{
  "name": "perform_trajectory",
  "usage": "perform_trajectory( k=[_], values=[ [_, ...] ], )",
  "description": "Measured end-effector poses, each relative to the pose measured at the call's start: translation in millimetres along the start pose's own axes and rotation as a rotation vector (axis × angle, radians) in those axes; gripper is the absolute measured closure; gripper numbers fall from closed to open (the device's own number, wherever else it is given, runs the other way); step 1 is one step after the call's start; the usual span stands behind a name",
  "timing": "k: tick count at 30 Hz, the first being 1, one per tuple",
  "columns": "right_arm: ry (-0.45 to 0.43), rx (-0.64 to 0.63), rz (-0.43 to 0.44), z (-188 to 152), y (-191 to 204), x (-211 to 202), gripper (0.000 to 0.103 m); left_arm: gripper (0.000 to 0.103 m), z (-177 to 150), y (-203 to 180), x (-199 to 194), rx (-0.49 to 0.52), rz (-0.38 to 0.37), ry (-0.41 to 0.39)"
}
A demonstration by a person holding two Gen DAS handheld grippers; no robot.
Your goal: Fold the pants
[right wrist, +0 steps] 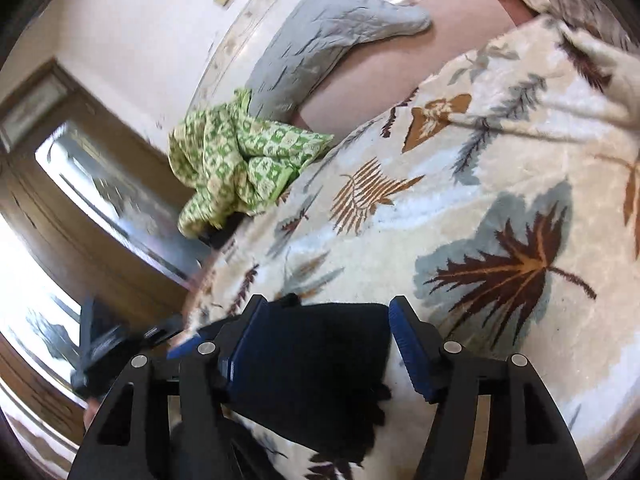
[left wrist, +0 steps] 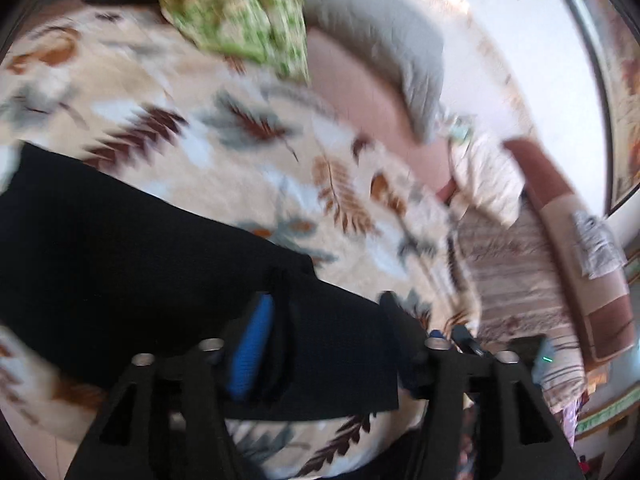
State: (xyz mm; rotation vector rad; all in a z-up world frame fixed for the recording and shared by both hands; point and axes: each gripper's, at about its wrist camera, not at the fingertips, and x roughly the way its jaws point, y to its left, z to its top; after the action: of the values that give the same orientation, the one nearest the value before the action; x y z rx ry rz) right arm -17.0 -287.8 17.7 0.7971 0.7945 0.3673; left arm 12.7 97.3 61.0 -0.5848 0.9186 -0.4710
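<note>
1. My left gripper [left wrist: 324,316]: jaws spread, pads clear of the cloth. The black pants [left wrist: 120,248] lie under and between them, released, flat on the leaf-print blanket [left wrist: 240,168]. That view is blurred.
2. My right gripper [right wrist: 324,320]: jaws likewise spread, nothing pinched. The pants' [right wrist: 312,360] near edge sits between the blue pads [right wrist: 408,348], lying loose.
3. Handling, as I judge it: soft, light, limp fabric; no stiffness, so it will sag and drape from any pinch. Plush blanket beneath may drag on it. Not fragile.
4. Hold: pinch a doubled edge or corner at each end, both grippers level, to keep the fold square.
5. Outward: green patterned cloth [right wrist: 240,160] bunched at far left; grey pillow [right wrist: 320,36] beyond.
6. Containers: none visible.
</note>
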Motion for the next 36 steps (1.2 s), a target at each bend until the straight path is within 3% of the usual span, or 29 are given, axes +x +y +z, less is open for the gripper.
perform_trajectory(
  k=[1,7,11,16,24,27,32,34,36],
  values=[
    [0.0,0.026,0.006,2,-4,2,0.038,0.031,-2,16,-21,-0.017,-0.002,-0.04],
    [-0.011,0.115,0.026,4,-18,3,0.038,0.031,-23,144,-100,-0.327,0.025,-0.187],
    [-0.004,0.111,0.022,3,-18,7,0.038,0.031,-35,203,-104,-0.506,-0.038,-0.24],
    [0.003,0.082,0.016,1,-13,10,0.038,0.032,-34,217,-88,-0.498,-0.041,-0.264],
    [0.009,0.084,0.014,1,-15,12,0.038,0.032,-38,222,-73,-0.469,-0.089,-0.377],
    [0.012,0.086,0.012,1,-15,14,0.038,0.04,-45,224,-69,-0.47,-0.085,-0.395],
    [0.018,0.09,0.013,1,-16,15,0.038,0.083,-57,238,-69,-0.53,-0.067,-0.385],
    [0.018,0.099,0.015,1,-17,16,0.038,0.09,-59,237,-71,-0.521,-0.052,-0.369],
    [0.017,0.111,0.023,2,-18,16,0.038,0.093,-53,223,-78,-0.468,0.018,-0.356]
  ],
)
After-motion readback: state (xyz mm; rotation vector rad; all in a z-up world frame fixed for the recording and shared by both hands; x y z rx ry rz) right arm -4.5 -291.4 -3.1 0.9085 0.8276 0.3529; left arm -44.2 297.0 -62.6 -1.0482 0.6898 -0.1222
